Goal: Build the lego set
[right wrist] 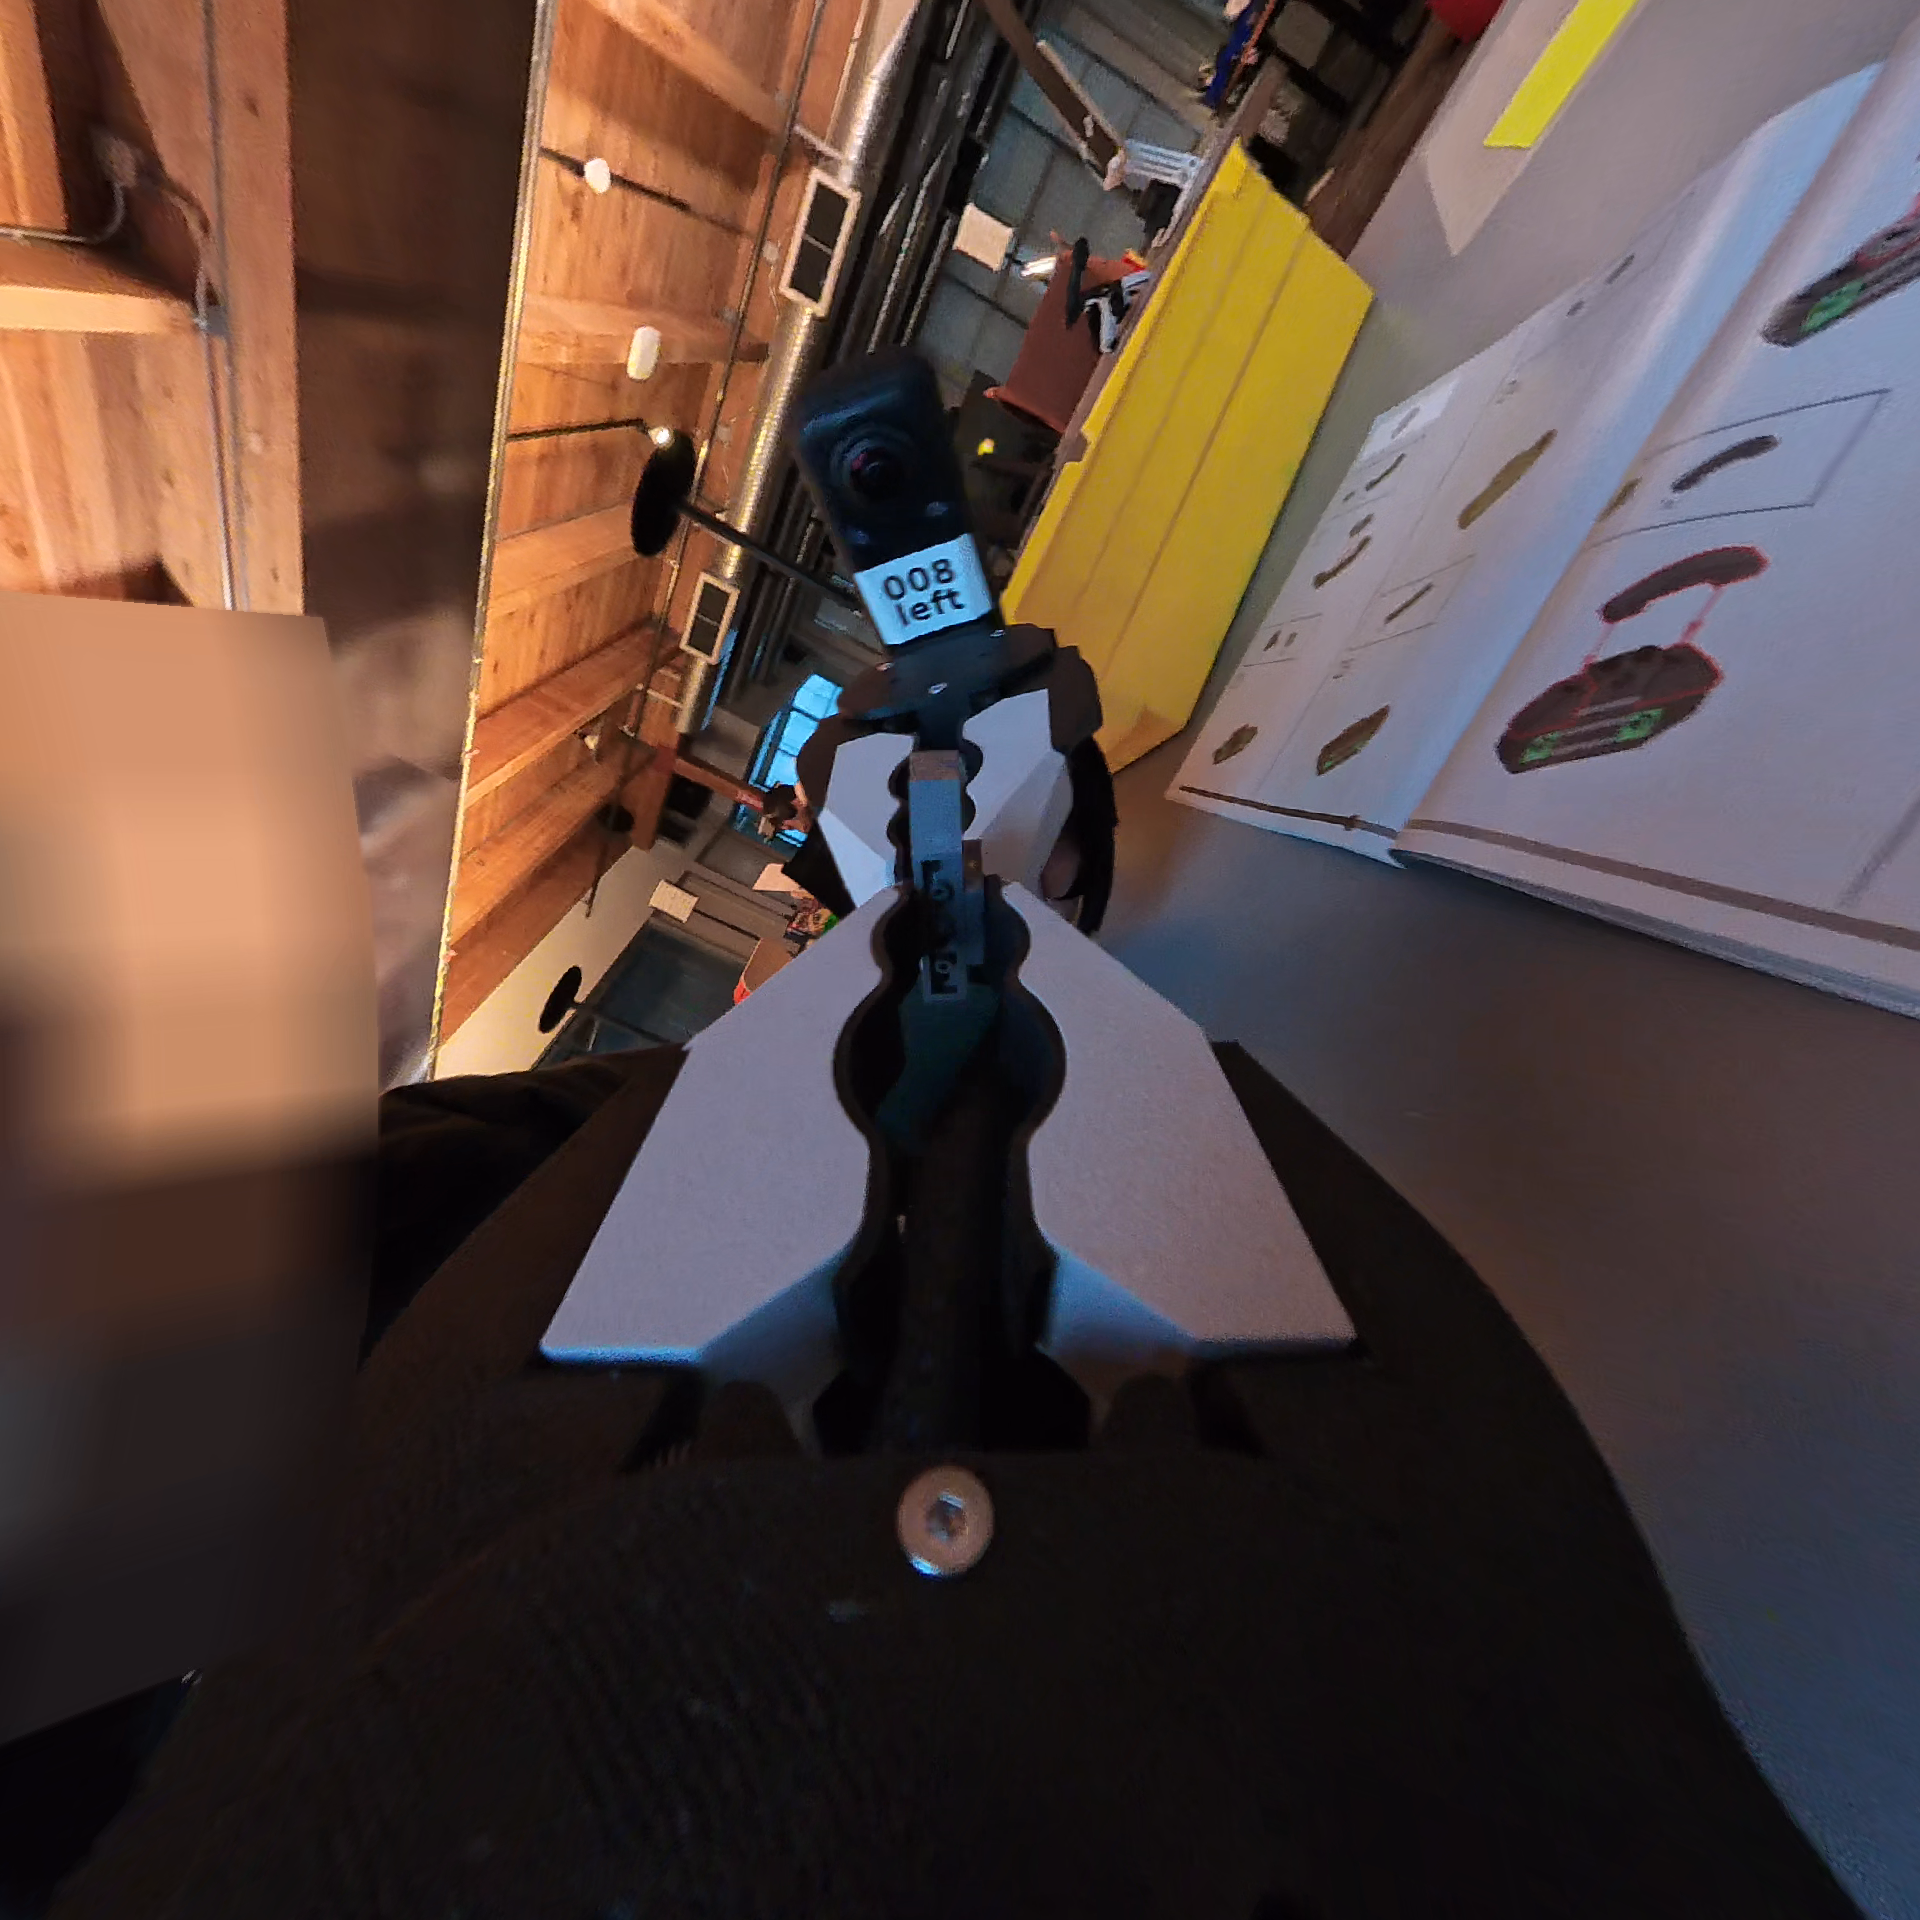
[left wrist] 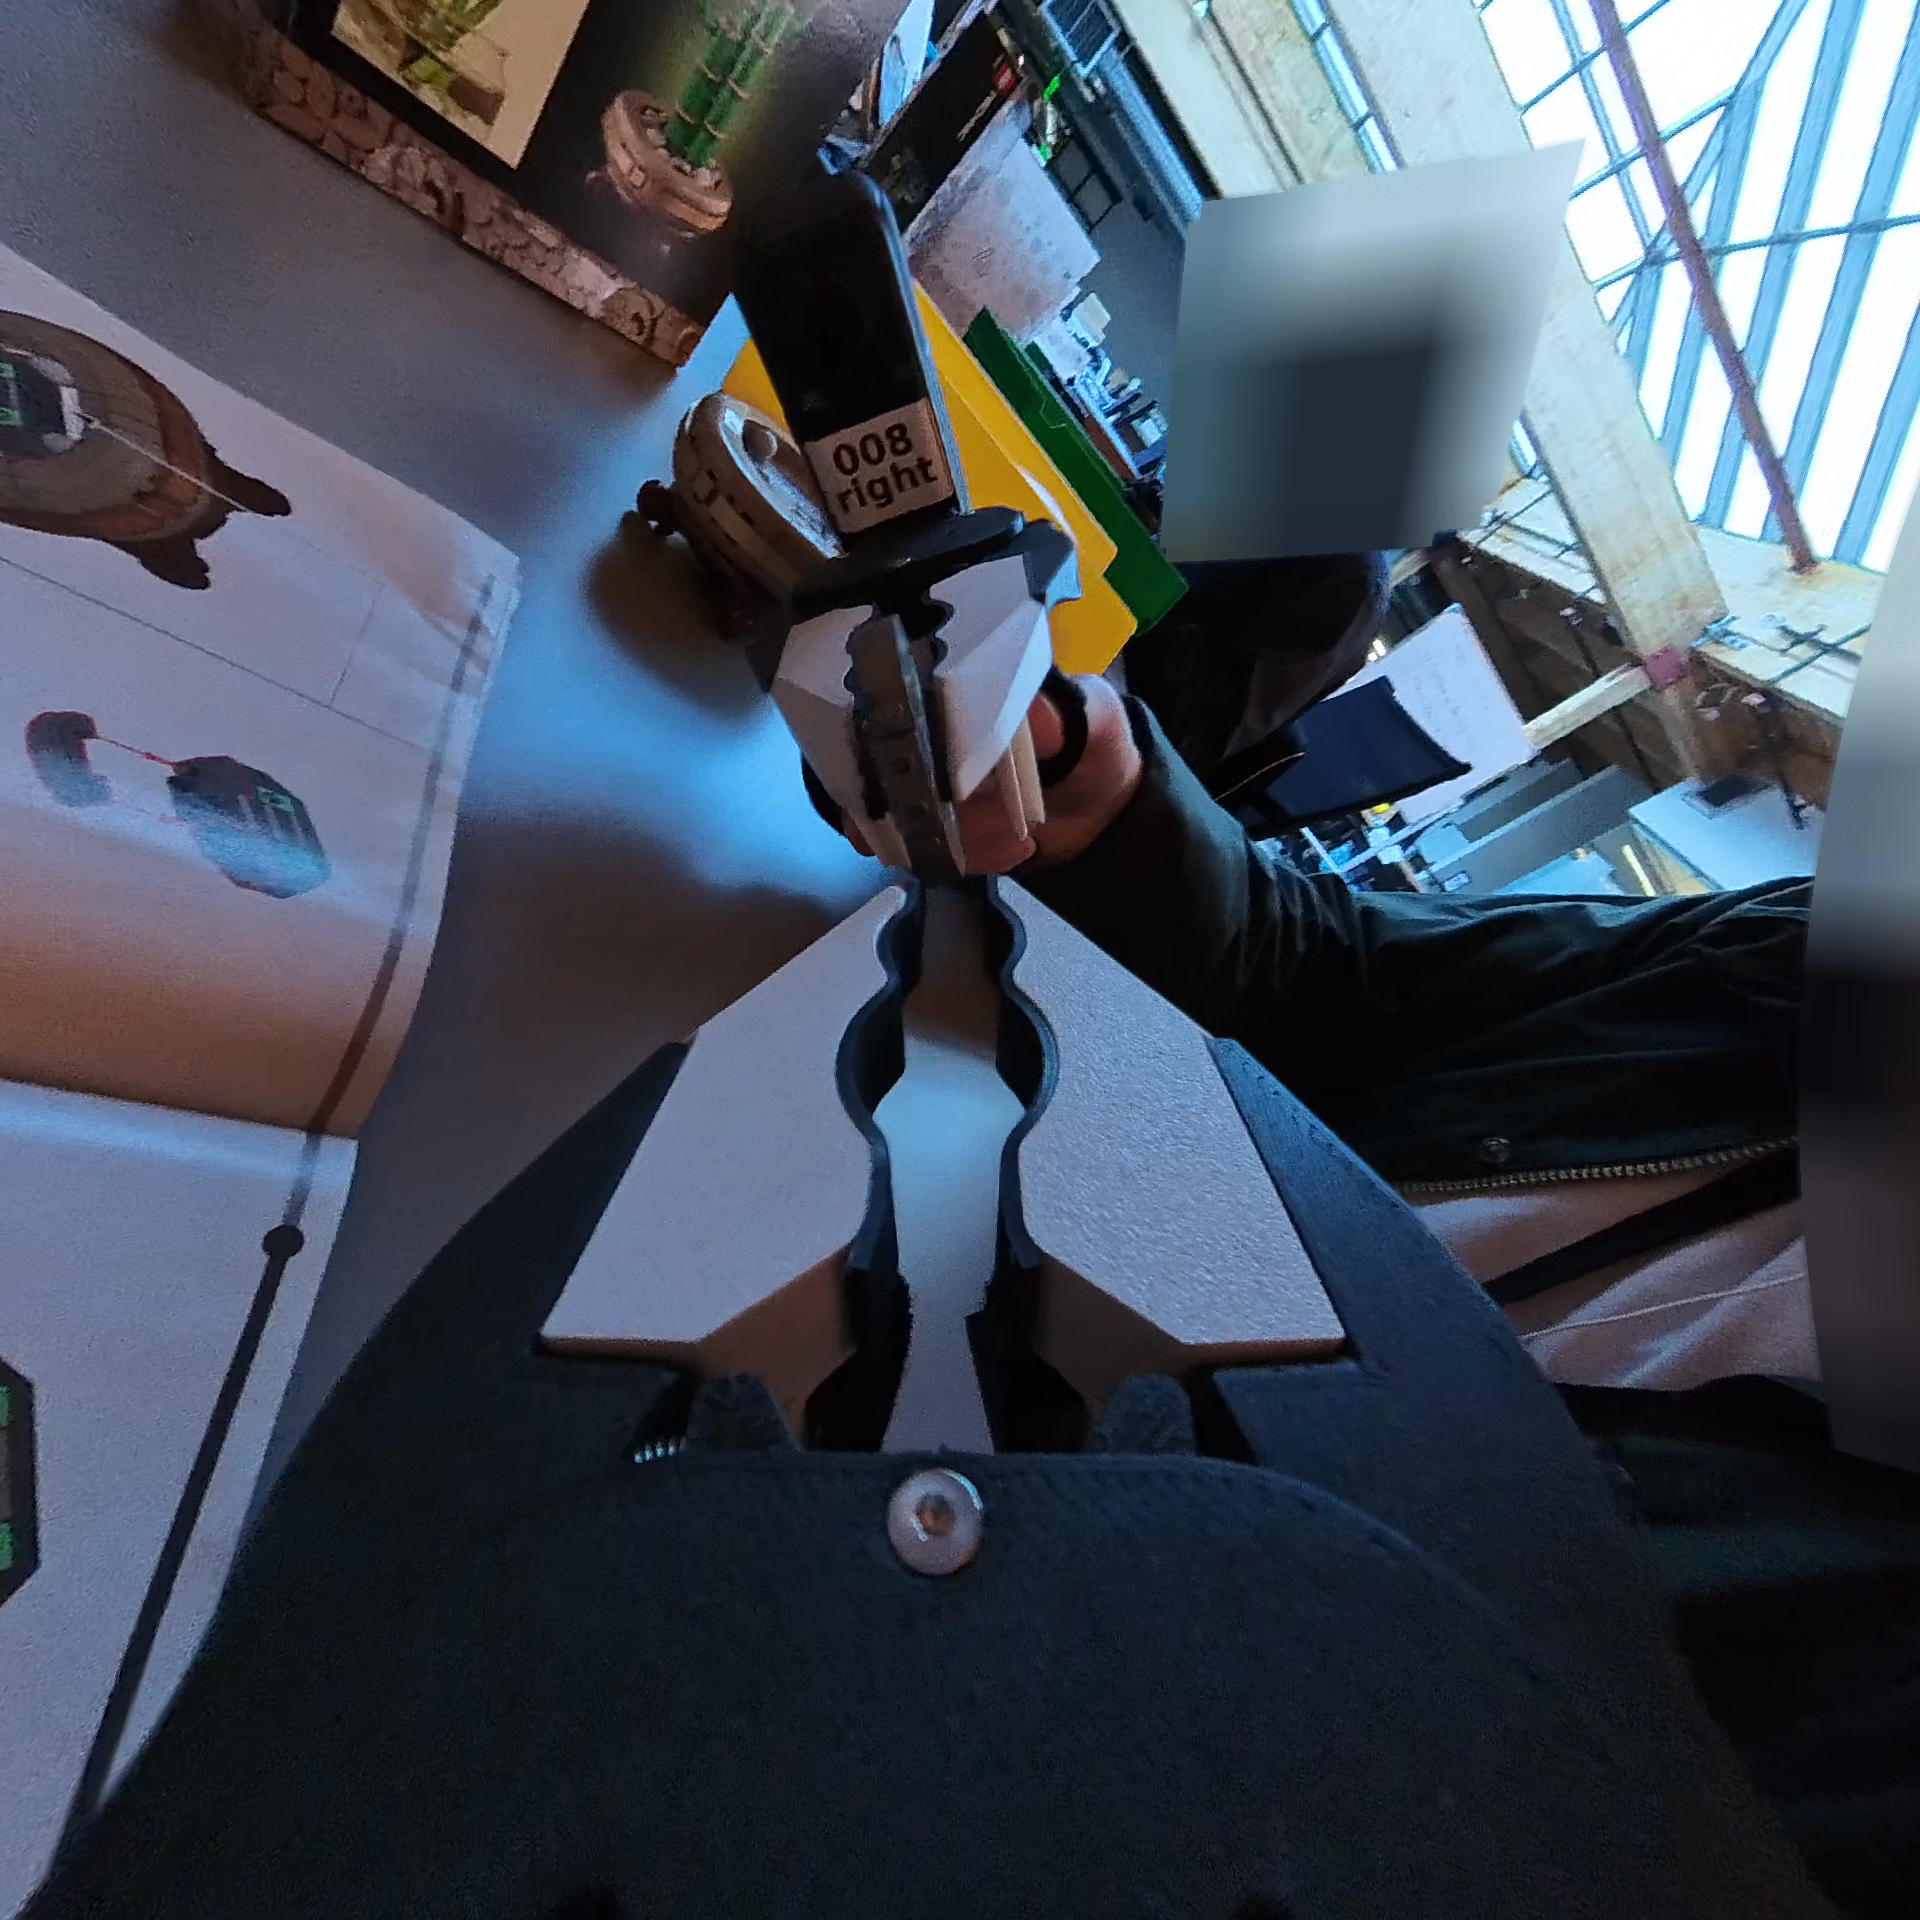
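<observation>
A thin grey and dark lego assembly (left wrist: 896, 717) (right wrist: 938, 831) hangs in the air between my two grippers, which face each other tip to tip above the grey table (left wrist: 582, 727). My right gripper (right wrist: 943, 899) is shut on it along its length; in the left wrist view the right gripper (left wrist: 914, 847) holds it edge-on. My left gripper (left wrist: 953, 888) is closed to a narrow gap on the assembly's near end; in the right wrist view the left gripper (right wrist: 935, 790) pinches the far end. A round brown lego base (left wrist: 727, 488) stands on the table behind.
An open instruction booklet (left wrist: 208, 727) (right wrist: 1662, 623) lies on the table. The set's box (left wrist: 520, 156) stands at the back. A yellow bin (left wrist: 1029, 488) (right wrist: 1174, 468) and a green part (left wrist: 1081, 457) are beyond. A person's hand (left wrist: 1081, 790) and dark sleeve (left wrist: 1455, 987) hold the right gripper. Only a small space, under 4 cm, lies between the two pairs of fingers. Left tips and right tips are each some 20 cm from the round brown lego base (left wrist: 727, 488).
</observation>
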Action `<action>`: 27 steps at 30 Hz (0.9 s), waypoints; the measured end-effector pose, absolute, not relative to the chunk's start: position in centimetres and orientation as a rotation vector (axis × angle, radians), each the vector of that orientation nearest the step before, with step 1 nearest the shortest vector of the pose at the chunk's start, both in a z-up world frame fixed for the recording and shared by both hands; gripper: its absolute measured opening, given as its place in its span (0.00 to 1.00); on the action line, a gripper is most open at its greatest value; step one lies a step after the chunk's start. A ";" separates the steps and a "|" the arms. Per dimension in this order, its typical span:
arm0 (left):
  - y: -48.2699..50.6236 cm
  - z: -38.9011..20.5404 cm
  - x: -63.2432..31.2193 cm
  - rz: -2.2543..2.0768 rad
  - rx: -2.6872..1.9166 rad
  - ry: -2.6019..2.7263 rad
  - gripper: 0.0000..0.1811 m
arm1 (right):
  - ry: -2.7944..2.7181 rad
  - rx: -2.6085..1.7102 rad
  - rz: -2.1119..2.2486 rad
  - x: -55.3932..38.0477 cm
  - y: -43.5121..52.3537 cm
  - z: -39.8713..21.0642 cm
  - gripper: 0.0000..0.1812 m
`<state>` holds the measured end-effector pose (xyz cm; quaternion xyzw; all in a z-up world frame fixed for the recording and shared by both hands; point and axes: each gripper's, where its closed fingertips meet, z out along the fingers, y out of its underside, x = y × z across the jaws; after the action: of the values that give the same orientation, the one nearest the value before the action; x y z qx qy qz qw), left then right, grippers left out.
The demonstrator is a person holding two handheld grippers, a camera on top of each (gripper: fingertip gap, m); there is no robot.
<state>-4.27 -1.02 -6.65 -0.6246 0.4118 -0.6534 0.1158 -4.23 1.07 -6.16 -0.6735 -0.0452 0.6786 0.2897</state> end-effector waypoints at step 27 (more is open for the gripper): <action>-0.6 -7.1 -4.0 -1.870 -1.859 1.185 0.04 | -0.190 -1.809 1.745 -5.4 1.0 -6.8 0.06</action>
<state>-4.05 -0.60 -7.06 -0.6380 0.4067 -0.6418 0.1247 -5.37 0.97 -6.78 -0.6835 -0.0719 0.6590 0.3055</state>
